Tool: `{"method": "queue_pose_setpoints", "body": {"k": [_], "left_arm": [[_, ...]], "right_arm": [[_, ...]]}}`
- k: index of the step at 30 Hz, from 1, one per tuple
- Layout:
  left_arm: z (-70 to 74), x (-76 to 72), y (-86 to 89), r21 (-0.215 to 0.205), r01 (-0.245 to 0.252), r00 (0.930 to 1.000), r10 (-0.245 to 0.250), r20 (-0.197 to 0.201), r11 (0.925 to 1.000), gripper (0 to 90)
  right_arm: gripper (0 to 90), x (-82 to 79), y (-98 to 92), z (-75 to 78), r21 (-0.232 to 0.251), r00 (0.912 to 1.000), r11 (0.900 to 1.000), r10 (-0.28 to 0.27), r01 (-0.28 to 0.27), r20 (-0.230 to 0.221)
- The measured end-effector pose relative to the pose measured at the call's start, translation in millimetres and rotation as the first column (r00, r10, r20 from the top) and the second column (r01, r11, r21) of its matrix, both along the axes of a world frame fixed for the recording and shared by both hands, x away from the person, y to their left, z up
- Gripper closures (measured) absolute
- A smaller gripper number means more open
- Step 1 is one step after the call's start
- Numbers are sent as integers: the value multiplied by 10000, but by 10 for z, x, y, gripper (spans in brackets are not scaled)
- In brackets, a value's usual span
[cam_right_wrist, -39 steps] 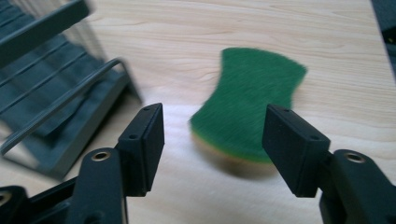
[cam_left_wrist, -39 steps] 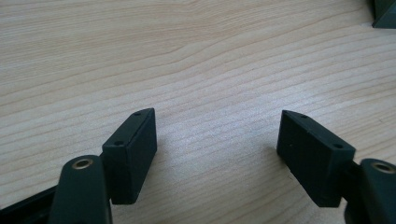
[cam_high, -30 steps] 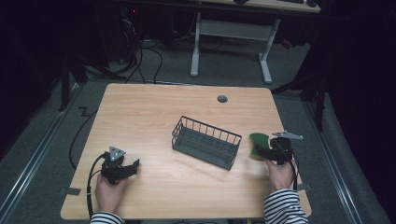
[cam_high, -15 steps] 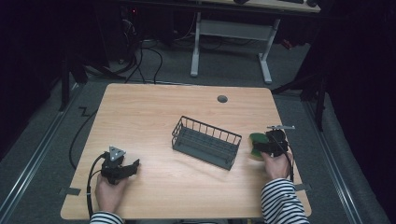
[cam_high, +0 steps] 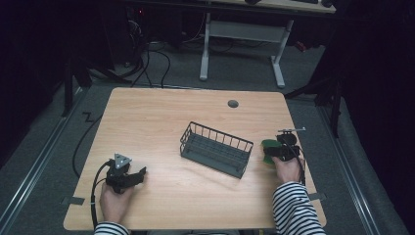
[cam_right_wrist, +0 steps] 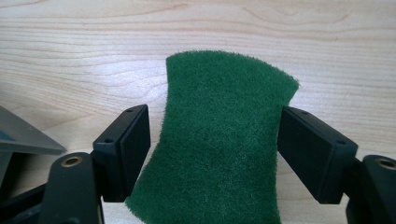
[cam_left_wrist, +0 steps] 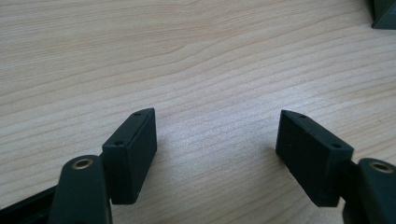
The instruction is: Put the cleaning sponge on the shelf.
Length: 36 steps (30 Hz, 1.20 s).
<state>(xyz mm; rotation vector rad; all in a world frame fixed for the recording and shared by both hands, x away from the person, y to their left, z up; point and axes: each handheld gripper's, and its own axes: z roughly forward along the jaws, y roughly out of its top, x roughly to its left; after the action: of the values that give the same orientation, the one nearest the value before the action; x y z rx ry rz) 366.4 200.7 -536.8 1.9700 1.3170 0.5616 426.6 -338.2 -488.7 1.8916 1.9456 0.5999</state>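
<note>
A green scouring sponge [cam_high: 267,146] [cam_right_wrist: 224,149] lies flat on the wooden table [cam_high: 161,122] near its right edge. My right gripper [cam_high: 272,152] [cam_right_wrist: 215,135] straddles the sponge. Its jaws have just been opening, and a thin strip of wood shows between the left pad and the sponge. Left of the sponge stands a dark wire basket [cam_high: 218,133], empty, with a corner showing in the right gripper view [cam_right_wrist: 23,137]. My left gripper [cam_high: 140,174] [cam_left_wrist: 217,135] rests at the front left of the table, open over bare wood.
A round cable hole [cam_high: 233,104] sits near the table's far edge. A corner of the basket [cam_left_wrist: 385,11] shows at the top right of the left gripper view. A second desk's legs [cam_high: 205,44] and cables stand on the floor beyond.
The right hand has shifted a little left and forward over the sponge, which stays where it lay. The left hand has kept still.
</note>
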Motion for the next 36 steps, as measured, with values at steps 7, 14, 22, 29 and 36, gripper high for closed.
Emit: {"method": "queue_pose_setpoints", "body": {"k": [7,14,22,29,36], "left_arm": [[0,0,1,-53,-12,10000,12,-1,10000,297],[1,1,8,-108,-5,10000,4,-22,9999,295],[1,1,10,-132,-13,10000,12,-17,9999,293],[1,1,9,-127,-9,10000,8,-26,9999,293],[1,1,7,-110,-7,10000,7,-21,9999,293]], "right_arm": [[253,75,-13,-4,92,9984,9999,-139,144,-544],[254,189,22,42,-60,9899,9999,-145,138,-1408],[269,252,5,-4,199,9776,9996,-172,219,-2098],[304,259,-1,1,356,9778,9991,-135,214,-2092],[311,236,-32,16,440,9763,9990,138,-43,-2158]]}}
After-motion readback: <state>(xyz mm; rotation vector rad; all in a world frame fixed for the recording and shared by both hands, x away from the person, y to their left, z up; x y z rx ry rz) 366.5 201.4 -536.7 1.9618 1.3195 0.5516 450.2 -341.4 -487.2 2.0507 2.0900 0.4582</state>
